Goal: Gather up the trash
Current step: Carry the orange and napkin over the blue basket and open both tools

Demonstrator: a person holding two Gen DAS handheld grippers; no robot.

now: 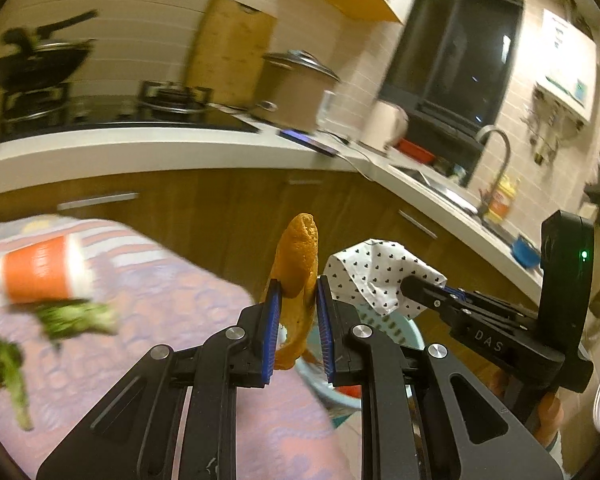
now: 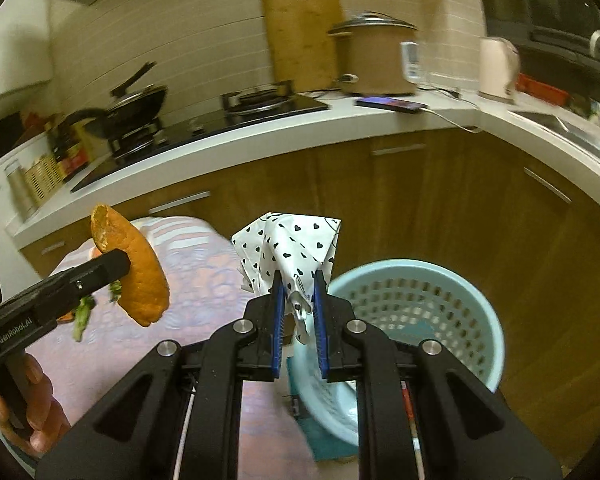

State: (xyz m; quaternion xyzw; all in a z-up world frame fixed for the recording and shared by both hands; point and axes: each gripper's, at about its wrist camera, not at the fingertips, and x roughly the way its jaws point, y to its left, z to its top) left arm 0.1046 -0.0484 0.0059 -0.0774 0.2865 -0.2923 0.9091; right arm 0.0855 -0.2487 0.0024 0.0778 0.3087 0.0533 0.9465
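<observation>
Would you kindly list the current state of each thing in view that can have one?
left gripper: shut on the orange peel, held in the air.
right gripper: shut on the heart-print wrapper, held up.
blue basket: upright, open-topped, below the wrapper.
orange cup: lying on its side on the table.
pot: lid on.

Two wrist fisheyes, both angled down toward the same kitchen corner, close over their own jaws.

Left wrist view looks past its black gripper with blue pads (image 1: 298, 300) at the white L-shaped countertop (image 1: 148, 140), seeing the other black gripper (image 1: 412, 286) at right. Right wrist view, just beside it, faces the same white L-shaped countertop (image 2: 300, 128), pale blue perforated plastic basket (image 2: 472, 320) below. Shared: brown wooden cabinets (image 1: 220, 208), patterned pink tablecloth (image 2: 204, 272).
</observation>
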